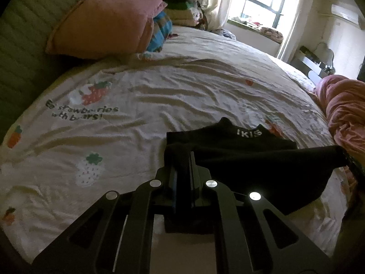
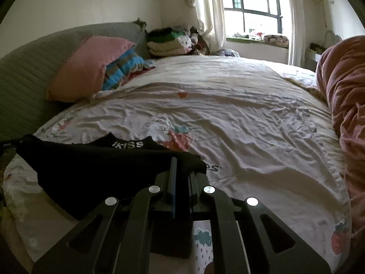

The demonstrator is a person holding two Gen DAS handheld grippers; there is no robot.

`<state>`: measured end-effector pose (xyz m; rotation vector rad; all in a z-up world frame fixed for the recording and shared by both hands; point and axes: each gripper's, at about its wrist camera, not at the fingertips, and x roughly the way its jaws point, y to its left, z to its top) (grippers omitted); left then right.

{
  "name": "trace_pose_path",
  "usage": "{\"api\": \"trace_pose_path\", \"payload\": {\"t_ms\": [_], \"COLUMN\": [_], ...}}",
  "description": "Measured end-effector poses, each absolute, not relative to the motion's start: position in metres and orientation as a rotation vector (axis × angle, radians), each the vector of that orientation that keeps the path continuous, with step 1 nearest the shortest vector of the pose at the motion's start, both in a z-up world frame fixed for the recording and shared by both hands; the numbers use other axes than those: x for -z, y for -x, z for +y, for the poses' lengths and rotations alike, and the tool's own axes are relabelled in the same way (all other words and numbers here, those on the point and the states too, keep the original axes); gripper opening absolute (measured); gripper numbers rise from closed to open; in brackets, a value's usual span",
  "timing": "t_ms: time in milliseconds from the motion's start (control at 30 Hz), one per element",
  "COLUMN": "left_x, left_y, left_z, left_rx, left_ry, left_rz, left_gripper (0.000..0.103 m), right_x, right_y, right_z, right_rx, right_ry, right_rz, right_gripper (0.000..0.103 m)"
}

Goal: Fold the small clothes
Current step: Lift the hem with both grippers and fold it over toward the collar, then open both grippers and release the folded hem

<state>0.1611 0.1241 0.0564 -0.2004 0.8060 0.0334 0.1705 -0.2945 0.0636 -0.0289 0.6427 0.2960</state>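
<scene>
One black garment (image 1: 246, 159) is hanging stretched between two grippers above the bed. The left gripper (image 1: 183, 159) is pinching one corner of it, its jaws narrowed onto the cloth so that fabric is bunching over the fingertips. The right gripper (image 2: 182, 169) is doing the same at the opposite corner, jaws closed tight on a fold of the black cloth. In the left wrist view the garment is running off to the right, where the other gripper's tip is just showing at the far corner; in the right wrist view it (image 2: 98, 164) is running off to the left. One white line of lettering (image 2: 129, 145) is showing on a band along the garment's far edge, which is sagging toward the sheet (image 1: 182, 86); whether that edge is touching the sheet is hard to tell.

The sheet is lying wrinkled across the bed, printed with several strawberries and one line of dark text. One pink pillow (image 1: 109, 25) is leaning against the quilted headboard (image 2: 27, 68), with one blue striped cloth (image 1: 162, 32) tucked just beside it. One stack of folded clothes (image 2: 171, 41) is sitting in the far corner near the window (image 2: 255, 4). One pink blanket (image 2: 342, 91) is lying heaped along the right side of the bed.
</scene>
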Motion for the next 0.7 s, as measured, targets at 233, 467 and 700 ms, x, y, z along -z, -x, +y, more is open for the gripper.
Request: {"api": "trace_pose_path", "payload": {"t_ms": [233,467,700], "left_x": [-0.030,-0.014,-0.018], "left_y": [-0.184,-0.206,-0.193], "left_z": [0.127,0.129,0.143], "left_rx": [-0.035,-0.058,-0.099], "left_ry": [0.217,0.219,0.237], "left_rz": [0.848,0.860,0.795], "left_gripper": [0.002,0.011,0.035], "right_x": [-0.042,-0.021,-0.020], "right_y": [-0.191,-0.212,-0.201], "right_z": [-0.284,-0.277,-0.277], "right_rx": [-0.266,-0.223,-0.201], "right_ry": [0.058,0.081,0.091], "right_rz": [0.695,0.742,0.691], "right_gripper": [0.007,0.019,0.035]}}
